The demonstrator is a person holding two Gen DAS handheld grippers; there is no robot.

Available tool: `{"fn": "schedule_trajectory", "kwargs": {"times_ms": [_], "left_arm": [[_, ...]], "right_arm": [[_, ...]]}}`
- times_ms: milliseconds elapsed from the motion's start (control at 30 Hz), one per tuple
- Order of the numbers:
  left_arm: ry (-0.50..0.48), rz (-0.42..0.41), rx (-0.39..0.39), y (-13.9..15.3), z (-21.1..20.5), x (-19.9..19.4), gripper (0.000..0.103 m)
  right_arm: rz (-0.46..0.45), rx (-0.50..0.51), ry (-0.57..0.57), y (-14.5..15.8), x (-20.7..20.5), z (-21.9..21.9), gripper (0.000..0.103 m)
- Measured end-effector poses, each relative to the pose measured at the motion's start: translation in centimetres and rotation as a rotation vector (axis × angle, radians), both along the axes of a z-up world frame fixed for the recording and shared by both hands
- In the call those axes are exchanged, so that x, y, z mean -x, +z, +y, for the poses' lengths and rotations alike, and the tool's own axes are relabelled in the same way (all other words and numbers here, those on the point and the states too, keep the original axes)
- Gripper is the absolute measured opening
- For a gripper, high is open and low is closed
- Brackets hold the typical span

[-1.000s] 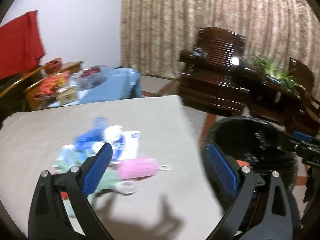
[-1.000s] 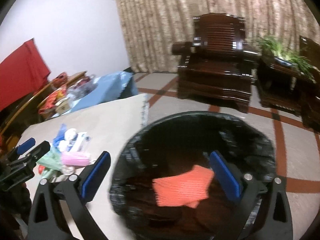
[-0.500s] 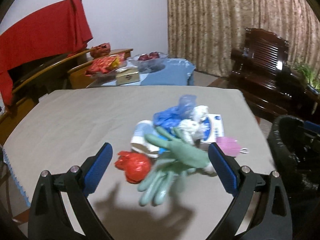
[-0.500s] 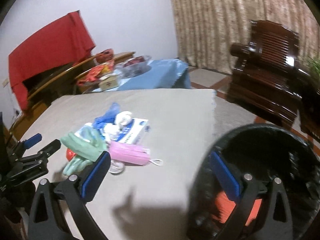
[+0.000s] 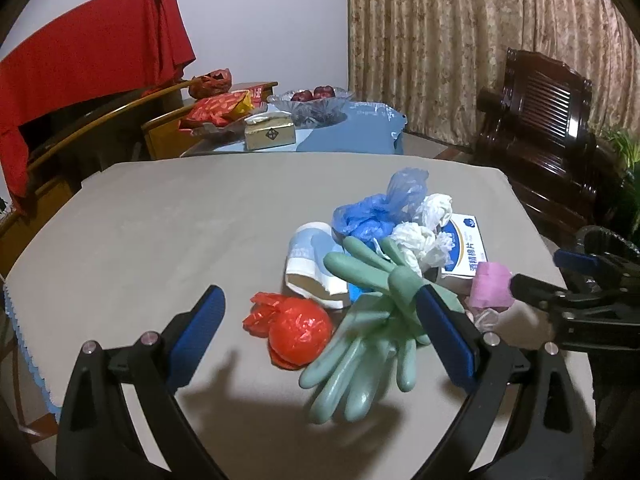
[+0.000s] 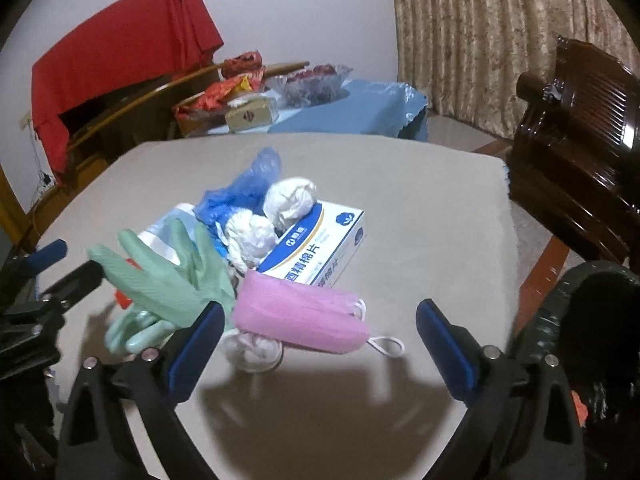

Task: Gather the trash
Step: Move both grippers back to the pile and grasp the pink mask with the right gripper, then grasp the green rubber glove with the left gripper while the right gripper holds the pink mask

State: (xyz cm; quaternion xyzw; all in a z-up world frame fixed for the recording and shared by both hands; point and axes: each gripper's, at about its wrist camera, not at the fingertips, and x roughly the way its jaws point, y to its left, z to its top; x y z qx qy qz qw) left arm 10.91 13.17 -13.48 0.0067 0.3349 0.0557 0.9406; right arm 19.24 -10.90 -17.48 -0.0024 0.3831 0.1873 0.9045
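Both my grippers, left [image 5: 320, 340] and right [image 6: 318, 344], hang spread and empty over the heaped trash near the beige tablecloth's [image 5: 180, 220] right edge: red crumpled plastic bag [image 5: 298, 330], pale-green rubber gloves [image 5: 368, 320], pink pleated face mask [image 6: 300, 316], ready to pick for the black-lined bin [image 6: 592, 320] beside that edge.

green gloves [image 5: 360, 340], pink mask [image 6: 300, 314], red bag [image 5: 296, 330], beige tablecloth [image 5: 160, 220].

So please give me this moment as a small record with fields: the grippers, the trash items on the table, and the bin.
left gripper: open, empty, facing the red bag and green rubber gloves
right gripper: open, empty, facing the pink face mask
other trash: blue plastic bag, white crumpled wads, white and blue box
surface: table with grey cloth
bin: black-lined, right of the table
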Motion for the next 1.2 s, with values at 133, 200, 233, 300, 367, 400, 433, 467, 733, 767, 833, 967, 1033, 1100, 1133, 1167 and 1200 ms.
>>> {"fn": "schedule_trajectory", "kwargs": {"times_ms": [133, 200, 233, 300, 367, 400, 433, 467, 733, 767, 833, 967, 1033, 1100, 1133, 1167, 1200], "left_arm": [[-0.002, 0.008, 0.003, -0.5, -0.1, -0.6, 0.093], [-0.005, 0.012, 0.006, -0.8, -0.1, -0.9, 0.093], [-0.006, 0.014, 0.008, -0.9, -0.1, -1.0, 0.093], [-0.007, 0.018, 0.013, -1.1, -0.2, -1.2, 0.093], [-0.009, 0.019, 0.017, -1.1, -0.4, -1.4, 0.093], [-0.012, 0.019, 0.018, -1.2, -0.5, -1.4, 0.093], [-0.014, 0.021, 0.019, -1.3, -0.6, -1.5, 0.093], [-0.017, 0.023, 0.021, -1.3, -0.7, -1.5, 0.093], [-0.058, 0.016, 0.038, -1.2, -2.2, -1.2, 0.092], [-0.063, 0.017, 0.041, -1.3, -2.4, -1.2, 0.089], [-0.079, 0.031, 0.049, -1.6, -2.8, -1.4, 0.083], [-0.09, 0.05, 0.054, -2.4, -3.7, -2.2, 0.079], [-0.095, 0.061, 0.058, -2.7, -4.0, -2.7, 0.072], [-0.101, 0.074, 0.064, -3.0, -4.3, -3.1, 0.055], [-0.109, 0.075, 0.075, -3.0, -4.3, -3.2, 0.051], [-0.118, 0.075, 0.091, -3.0, -4.4, -3.3, 0.043], [-0.127, 0.072, 0.1, -3.0, -4.5, -3.4, 0.034]], "right_arm": [[0.027, 0.012, 0.014, -1.2, -1.0, 0.6, 0.09], [0.045, 0.012, 0.025, -1.8, -1.3, 0.8, 0.086], [0.057, 0.008, 0.032, -2.0, -1.4, 1.0, 0.081], [0.072, -0.001, 0.048, -2.3, -1.4, 1.1, 0.073], [0.083, -0.011, 0.064, -2.4, -1.3, 1.2, 0.059], [0.093, -0.015, 0.073, -2.5, -1.3, 1.3, 0.055], [0.1, -0.023, 0.08, -2.4, -1.3, 1.2, 0.045], [0.102, -0.027, 0.084, -2.3, -1.2, 1.2, 0.037], [0.062, -0.035, 0.069, -0.5, 0.7, -0.2, 0.015], [0.055, -0.038, 0.059, -0.2, 0.9, -0.5, 0.015], [0.048, -0.039, 0.048, 0.2, 1.1, -1.1, 0.015], [0.046, -0.041, 0.031, 0.7, 1.4, -2.2, 0.015], [0.047, -0.041, 0.023, 0.7, 1.5, -2.7, 0.015], [0.048, -0.041, 0.021, 0.7, 1.6, -2.9, 0.015], [0.049, -0.039, 0.02, 0.6, 1.6, -3.0, 0.015], [0.05, -0.038, 0.02, 0.6, 1.7, -3.1, 0.015], [0.05, -0.037, 0.021, 0.6, 1.8, -3.1, 0.015]]}}
